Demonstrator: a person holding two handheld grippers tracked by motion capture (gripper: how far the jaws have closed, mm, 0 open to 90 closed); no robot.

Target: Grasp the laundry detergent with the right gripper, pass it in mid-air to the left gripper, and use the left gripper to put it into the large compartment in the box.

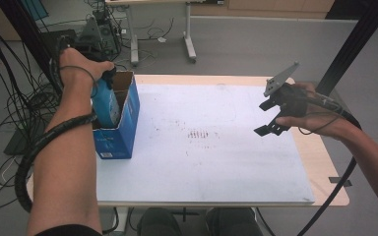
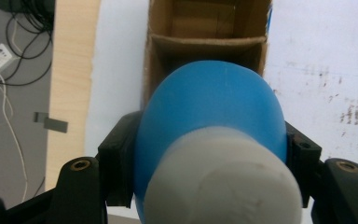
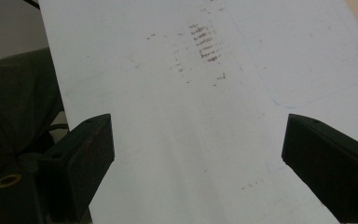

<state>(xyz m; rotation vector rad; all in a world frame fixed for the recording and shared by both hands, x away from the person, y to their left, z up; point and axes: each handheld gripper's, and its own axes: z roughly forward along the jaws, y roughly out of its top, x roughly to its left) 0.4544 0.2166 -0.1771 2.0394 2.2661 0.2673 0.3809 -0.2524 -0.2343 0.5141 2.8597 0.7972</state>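
- From above, the left gripper (image 1: 109, 78) hung over the open blue cardboard box (image 1: 128, 115) at the left edge of the white table sheet (image 1: 216, 162), with a blue plastic bottle (image 1: 106, 105) partly down inside it.
- Its own camera showed more: jaws clamped on the bottle's (image 2: 212, 116) sides, white cap (image 2: 223, 182) nearest the lens, a cardboard divider (image 2: 207, 44) beyond.
- The right gripper (image 1: 270, 123) hovered well apart, over the sheet's right side.
- Its view showed jaws wide apart, nothing between them, smudged sheet (image 3: 200, 116) below.

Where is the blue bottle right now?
In the high view the blue bottle is at the table's left side, clamped in the left gripper and partly down inside the open blue cardboard box.
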